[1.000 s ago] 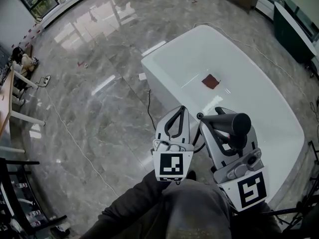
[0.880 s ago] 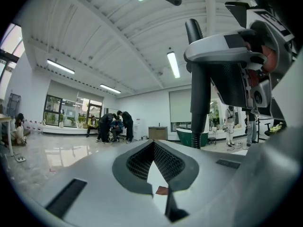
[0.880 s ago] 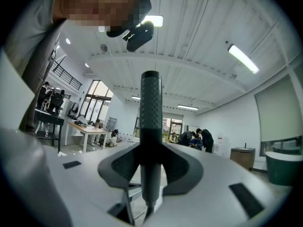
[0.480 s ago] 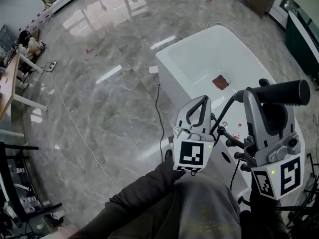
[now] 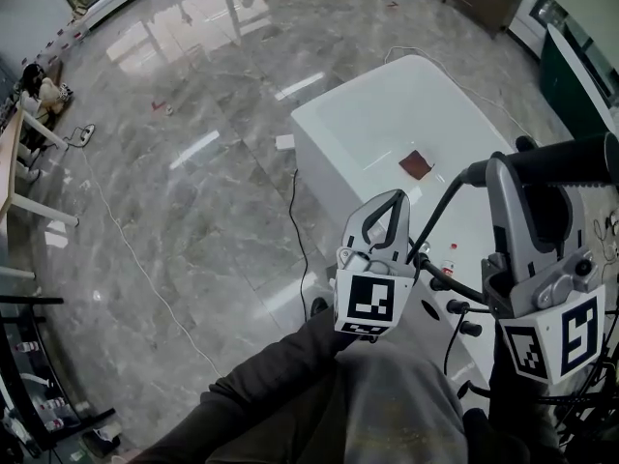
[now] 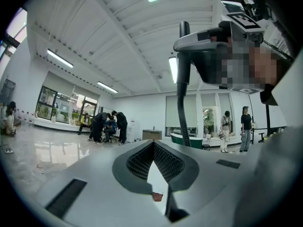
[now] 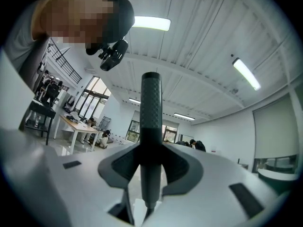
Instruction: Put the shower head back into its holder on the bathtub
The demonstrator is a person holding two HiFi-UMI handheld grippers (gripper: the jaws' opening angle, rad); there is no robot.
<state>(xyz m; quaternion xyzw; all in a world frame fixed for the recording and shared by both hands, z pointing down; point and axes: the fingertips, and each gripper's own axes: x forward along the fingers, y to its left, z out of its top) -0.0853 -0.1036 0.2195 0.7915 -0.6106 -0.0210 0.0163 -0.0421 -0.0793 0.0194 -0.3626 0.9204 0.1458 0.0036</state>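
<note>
Grey marble floor, white bathtub — above its near end the right tongs pinch the dark shower head by its textured handle; left tongs pressed together, empty. Probably rigid, light, hose-tugged — hold mid-handle.

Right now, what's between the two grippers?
In the head view, the black hose of the shower head curves between left gripper and right gripper.

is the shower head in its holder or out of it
Out: the right gripper is shut on the shower head, holding it up in the air.
</note>
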